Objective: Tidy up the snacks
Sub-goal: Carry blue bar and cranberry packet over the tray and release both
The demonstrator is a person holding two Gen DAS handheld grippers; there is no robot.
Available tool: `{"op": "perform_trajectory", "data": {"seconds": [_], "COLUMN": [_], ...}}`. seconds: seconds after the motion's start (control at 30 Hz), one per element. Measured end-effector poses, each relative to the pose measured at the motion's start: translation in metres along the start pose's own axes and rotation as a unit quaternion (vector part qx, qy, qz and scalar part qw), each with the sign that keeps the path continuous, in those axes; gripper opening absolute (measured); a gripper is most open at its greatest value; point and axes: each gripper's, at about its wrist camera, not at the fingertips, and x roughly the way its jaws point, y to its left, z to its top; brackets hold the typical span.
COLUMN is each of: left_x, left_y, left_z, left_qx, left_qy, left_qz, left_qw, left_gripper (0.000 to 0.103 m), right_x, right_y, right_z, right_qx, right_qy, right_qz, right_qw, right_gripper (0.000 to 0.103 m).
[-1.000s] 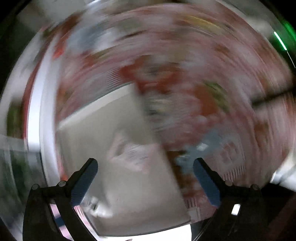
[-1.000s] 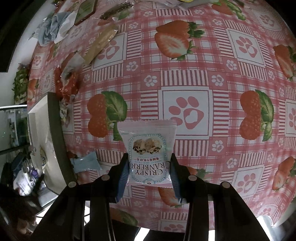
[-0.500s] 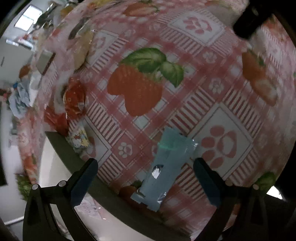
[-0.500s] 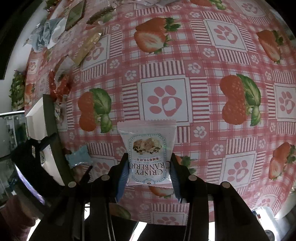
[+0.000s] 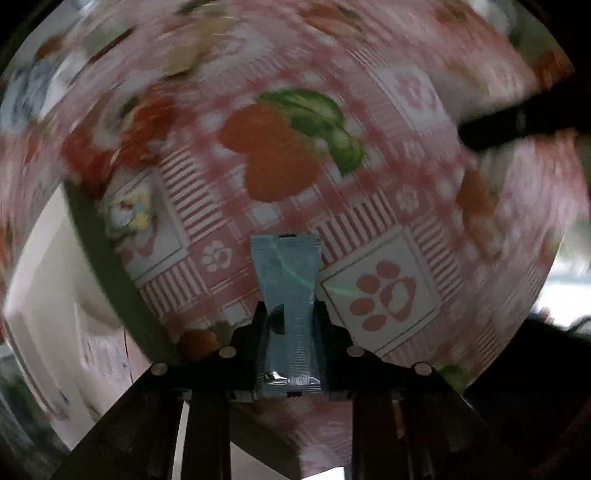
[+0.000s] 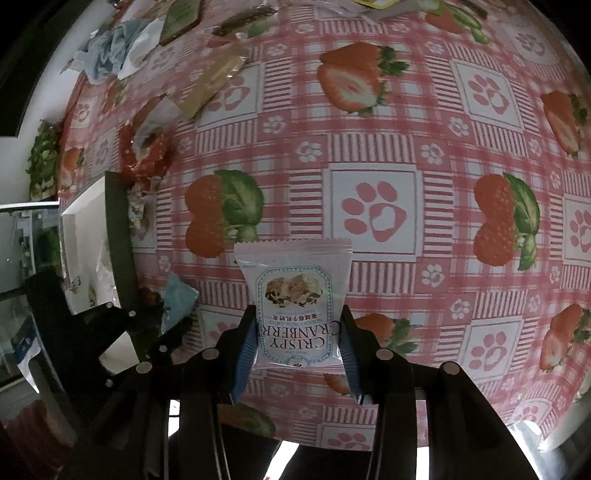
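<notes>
My left gripper (image 5: 290, 317) is shut on a light blue snack sachet (image 5: 286, 284) that sticks out forward over the strawberry tablecloth (image 5: 369, 206). The sachet (image 6: 177, 299) and the left gripper (image 6: 162, 339) also show at lower left in the right wrist view. My right gripper (image 6: 297, 332) is shut on a pale pink Crispy Cranberry packet (image 6: 295, 291), held above the cloth (image 6: 373, 147).
A white box with a dark rim (image 6: 114, 236) sits at the table's left edge, also in the left wrist view (image 5: 48, 280). Red-wrapped snacks (image 6: 146, 151), a tan packet (image 6: 210, 85), dark bars (image 6: 243, 18) and crumpled blue-white wrappers (image 6: 110, 51) lie far left.
The left gripper swung from over the white box to the blue sachet on the cloth and shut on it. The right gripper kept its hold on the cranberry packet.
</notes>
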Motion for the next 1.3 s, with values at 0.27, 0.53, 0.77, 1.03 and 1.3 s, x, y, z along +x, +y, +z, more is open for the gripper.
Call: {"op": "perform_trajectory", "data": {"seconds": [0.27,0.53,0.77,1.03,1.3], "left_x": [-0.054,-0.090,-0.097,-0.096,-0.090], "left_y": [0.053,0.095,0.141,0.171,0.184], "left_z": [-0.014,-0.040,-0.067,-0.087,-0.092], "left_qx": [-0.136,-0.227,-0.294,-0.328,-0.336], "left_qy": [-0.075,-0.115,-0.119,-0.113,-0.104], "left_qz": [-0.043,-0.013,0.019,0.031,0.037], "left_qw": [0.9870,0.9670,0.9481,0.9374,0.9355], "left_gripper": [0.025,0.025,0.025,0.025,0.026], "right_x": [0.001,0.004,0.015,0.029,0.047], "right_y": [0.027,0.081,0.148,0.212,0.248], "right_z": [0.010,0.023,0.028,0.028,0.031], "right_qx": [-0.032,-0.095,-0.166,-0.220,-0.245], "right_qy": [0.003,0.006,0.013,0.020,0.038], "right_qz": [-0.006,-0.006,0.003,0.015,0.022], "right_qw": [0.999,0.995,0.986,0.975,0.968], "right_gripper": [0.043,0.043,0.043,0.043,0.043]}}
